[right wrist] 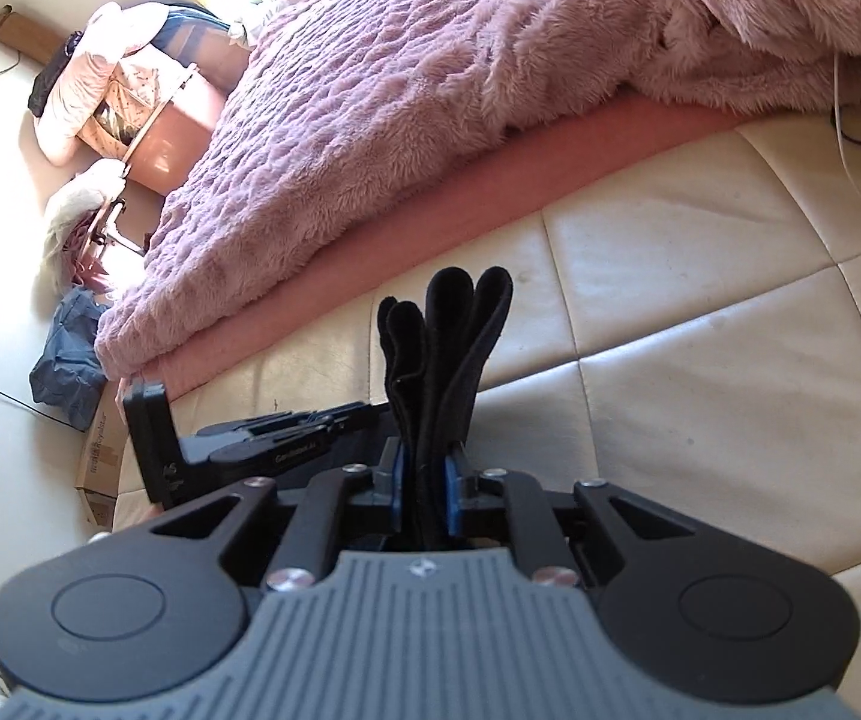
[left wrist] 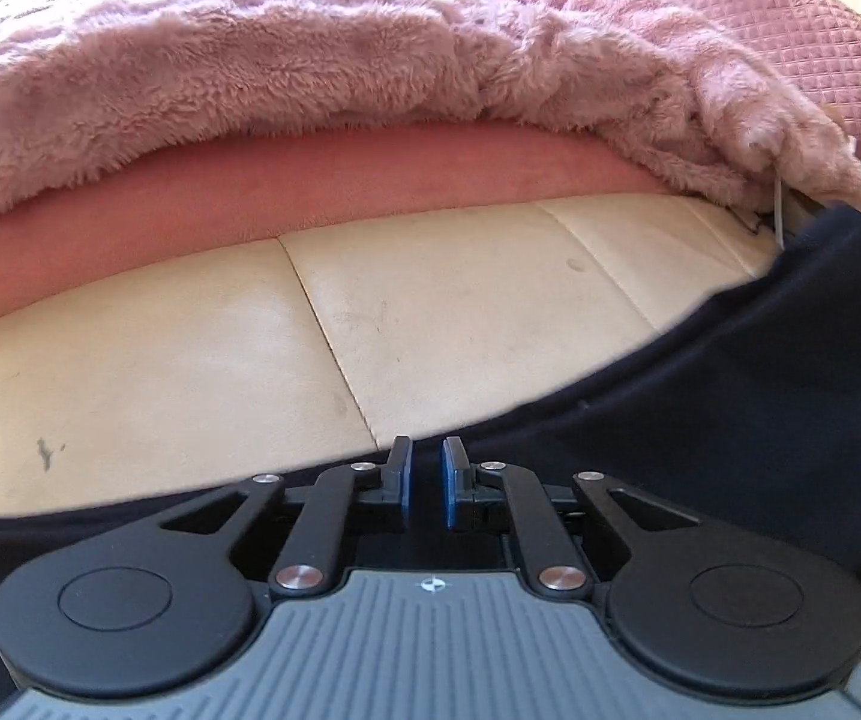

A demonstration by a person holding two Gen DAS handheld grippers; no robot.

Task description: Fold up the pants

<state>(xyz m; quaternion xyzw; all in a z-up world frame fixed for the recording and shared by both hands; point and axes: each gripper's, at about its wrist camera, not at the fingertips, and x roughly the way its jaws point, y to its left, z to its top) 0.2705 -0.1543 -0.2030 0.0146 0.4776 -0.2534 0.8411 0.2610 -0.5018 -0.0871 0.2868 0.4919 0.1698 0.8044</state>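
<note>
The dark navy pants (left wrist: 730,396) lie over the cream leather surface (left wrist: 190,348), running from the lower left under my left gripper up to the right edge. My left gripper (left wrist: 427,465) sits over the pants' near edge, its blue-padded jaws a narrow gap apart with nothing clearly between them. In the right wrist view my right gripper (right wrist: 424,468) is shut on a bunched, layered fold of the pants (right wrist: 448,348), which stands up out of the jaws. The left gripper (right wrist: 262,444) shows just to its left.
A fluffy pink blanket (left wrist: 310,72) over a pink mattress edge (left wrist: 310,186) borders the cream surface at the back. A white cable (right wrist: 844,138) hangs at the right. Clothes, a cardboard box (right wrist: 100,462) and a chair lie on the floor at the left.
</note>
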